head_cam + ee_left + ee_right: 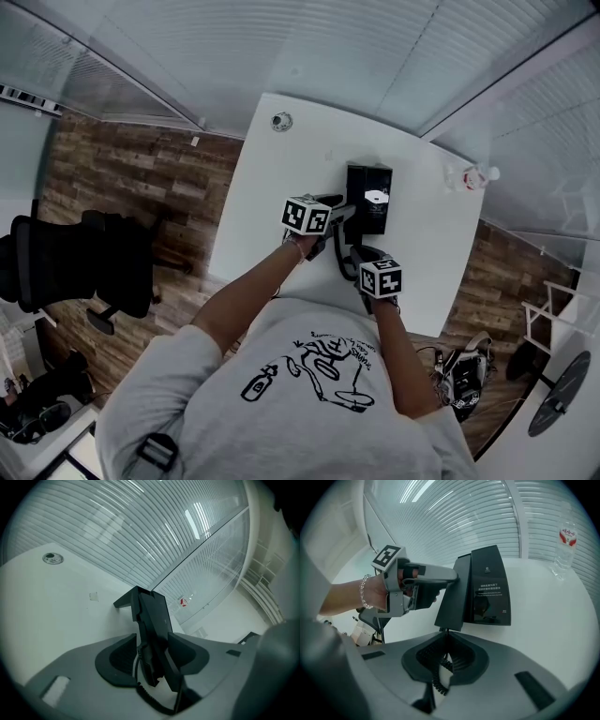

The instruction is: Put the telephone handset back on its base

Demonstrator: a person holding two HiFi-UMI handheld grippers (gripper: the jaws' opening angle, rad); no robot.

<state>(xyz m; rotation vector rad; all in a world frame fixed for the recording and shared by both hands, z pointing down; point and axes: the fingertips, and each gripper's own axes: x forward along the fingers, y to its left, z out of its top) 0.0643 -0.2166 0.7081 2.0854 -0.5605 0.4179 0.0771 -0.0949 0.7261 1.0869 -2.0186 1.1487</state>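
Observation:
The black telephone base [370, 180] [490, 588] stands tilted up on the white table [281, 178]. The black handset [452, 592] [151, 620] lies along the base's left side, touching it. My left gripper [339, 208] [152, 648] is open with the handset between its pads [117, 660], and a gap shows on the left. From the right gripper view it reaches in from the left at the handset's upper part. My right gripper [446, 641] [361, 255] is shut at the handset's lower end, where the coiled cord [439, 674] comes out and hangs between the jaws.
A clear water bottle [472, 176] [565, 538] stands at the table's far right, near the ribbed glass wall. A round cable grommet [281, 121] [52, 558] sits at the table's far left corner. A black office chair [84, 262] stands on the wooden floor to the left.

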